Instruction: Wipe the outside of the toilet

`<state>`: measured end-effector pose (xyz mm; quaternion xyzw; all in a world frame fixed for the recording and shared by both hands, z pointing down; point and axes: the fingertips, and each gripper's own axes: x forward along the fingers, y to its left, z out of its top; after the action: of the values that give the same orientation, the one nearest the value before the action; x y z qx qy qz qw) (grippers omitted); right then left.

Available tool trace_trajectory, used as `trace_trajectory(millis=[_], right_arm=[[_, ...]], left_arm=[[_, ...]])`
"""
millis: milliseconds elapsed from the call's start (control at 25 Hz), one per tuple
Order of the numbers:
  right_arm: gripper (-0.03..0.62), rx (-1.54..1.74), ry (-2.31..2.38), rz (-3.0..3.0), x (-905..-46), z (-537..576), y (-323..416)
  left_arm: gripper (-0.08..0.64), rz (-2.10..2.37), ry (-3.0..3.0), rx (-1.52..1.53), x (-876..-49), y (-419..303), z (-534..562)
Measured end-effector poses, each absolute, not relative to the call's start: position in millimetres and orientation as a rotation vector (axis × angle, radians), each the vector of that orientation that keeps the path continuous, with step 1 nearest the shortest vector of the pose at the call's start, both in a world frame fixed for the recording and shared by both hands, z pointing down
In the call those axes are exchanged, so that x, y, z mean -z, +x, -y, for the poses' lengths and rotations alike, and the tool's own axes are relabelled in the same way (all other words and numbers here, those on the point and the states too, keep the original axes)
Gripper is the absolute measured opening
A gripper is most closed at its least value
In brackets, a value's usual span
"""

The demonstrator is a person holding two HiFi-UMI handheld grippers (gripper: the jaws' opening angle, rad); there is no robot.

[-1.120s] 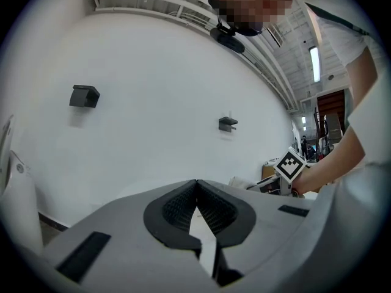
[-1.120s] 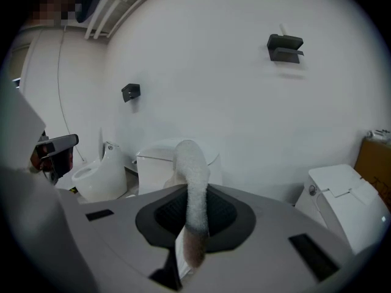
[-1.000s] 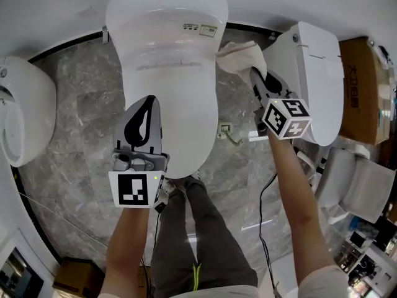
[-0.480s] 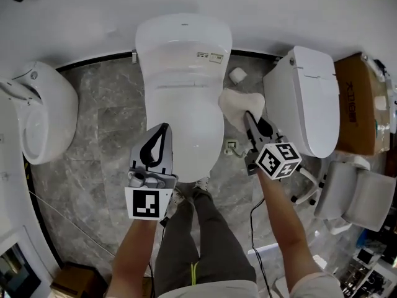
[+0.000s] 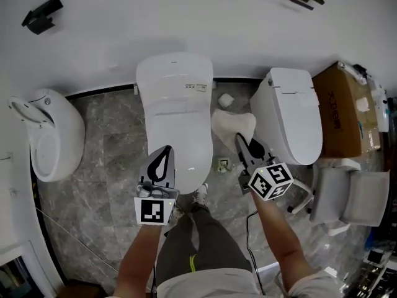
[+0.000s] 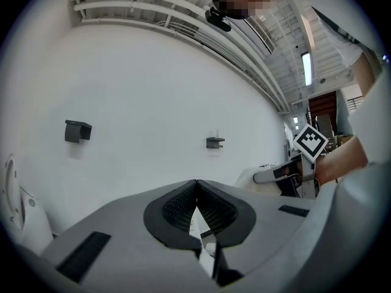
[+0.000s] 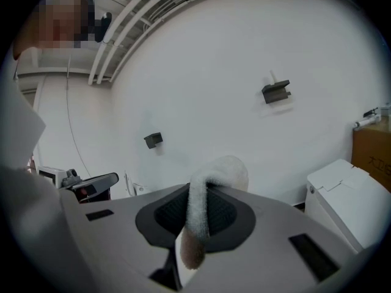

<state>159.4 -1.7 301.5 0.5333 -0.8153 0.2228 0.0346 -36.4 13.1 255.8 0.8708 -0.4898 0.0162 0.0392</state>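
On the grey marble floor, the toilet stands against the white wall, lid down, directly ahead of the person. A second toilet stands just to its right.

The right gripper has its jaws clamped on a white cloth. The right gripper view shows the fabric pinched between the pads and folding over their tips. The cloth hangs in the gap between the two toilets, at the right flank of the task toilet. Contact with the porcelain cannot be confirmed from above. This placement suits a pass along the outer side wall.

The left gripper is closed with nothing between its jaws. It hovers over the front of the lid, apparently held clear of the wiping side.

Judgement: wiping of the right side is in hand; the front and left side likely remain.
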Motion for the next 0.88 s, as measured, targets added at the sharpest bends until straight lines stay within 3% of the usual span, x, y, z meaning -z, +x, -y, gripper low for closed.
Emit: trace_trajectory(millis=[480, 880], right_arm=[[0.069, -0.452, 1.641, 2.607, -147, -42, 158], [0.069, -0.289, 1.575, 2.717, -56, -63, 149]], left_arm=[[0.018, 1.441, 2.810, 0.086, -112, -4, -45], [0.018, 1.609, 2.764, 0.175, -34, -43, -78]])
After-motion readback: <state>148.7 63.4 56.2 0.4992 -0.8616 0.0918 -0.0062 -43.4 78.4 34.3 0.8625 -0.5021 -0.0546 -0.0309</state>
